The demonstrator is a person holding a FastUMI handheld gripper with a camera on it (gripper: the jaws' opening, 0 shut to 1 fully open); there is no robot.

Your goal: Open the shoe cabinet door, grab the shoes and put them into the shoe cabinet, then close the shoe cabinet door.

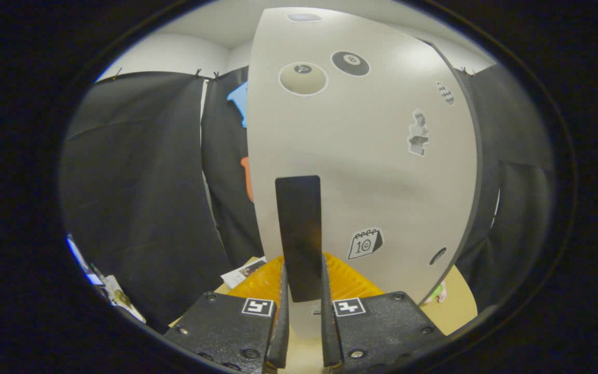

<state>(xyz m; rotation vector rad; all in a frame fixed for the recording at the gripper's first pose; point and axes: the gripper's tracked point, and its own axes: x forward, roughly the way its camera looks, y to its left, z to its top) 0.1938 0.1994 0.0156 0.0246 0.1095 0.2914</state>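
A white shoe cabinet door [371, 156] dotted with stickers stands right in front of me, with its left edge toward the booth cloth. A tall black handle [299, 234] is fixed near that edge. My gripper [303, 283] has its two fingers pressed on either side of the handle's lower end, so it is shut on the handle. The shoes and the cabinet's inside are hidden behind the door.
An orange ribbed mat [262, 283] lies on the tan tabletop [460, 301] just beyond the fingers, under the door's lower edge. A printed leaflet [244, 271] rests to the left of the mat. Black cloth [138, 197] hangs to the left and right of the cabinet.
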